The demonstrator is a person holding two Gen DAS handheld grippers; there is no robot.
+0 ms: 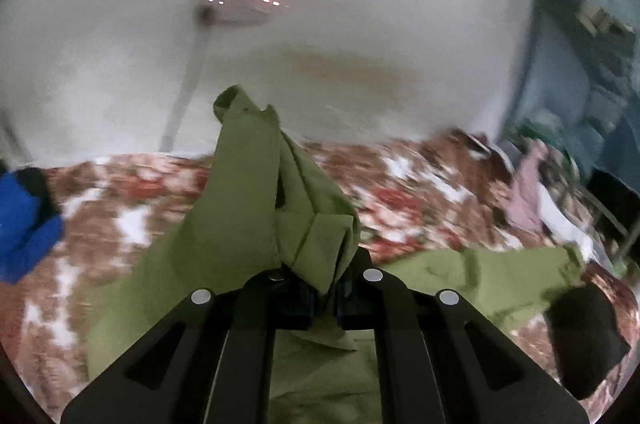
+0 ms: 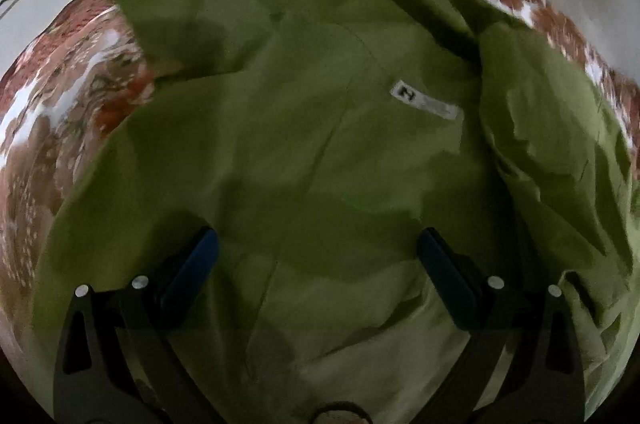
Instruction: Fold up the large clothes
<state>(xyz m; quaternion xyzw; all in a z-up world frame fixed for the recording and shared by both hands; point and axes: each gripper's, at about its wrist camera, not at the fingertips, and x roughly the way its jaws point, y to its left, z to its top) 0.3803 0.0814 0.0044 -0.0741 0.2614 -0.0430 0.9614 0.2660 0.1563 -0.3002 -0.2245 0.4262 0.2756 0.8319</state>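
An olive green garment lies on a red, brown and white floral bedspread. My left gripper is shut on a bunched fold of the green garment and holds it raised above the bed. In the right wrist view the green garment fills most of the frame, with a white size label near its middle. My right gripper is open, its blue-padded fingers wide apart just above the cloth, holding nothing.
A blue item lies at the bed's left edge. A pinkish cloth lies at the right. A dark object sits at lower right. A white wall stands behind the bed, shelves at far right.
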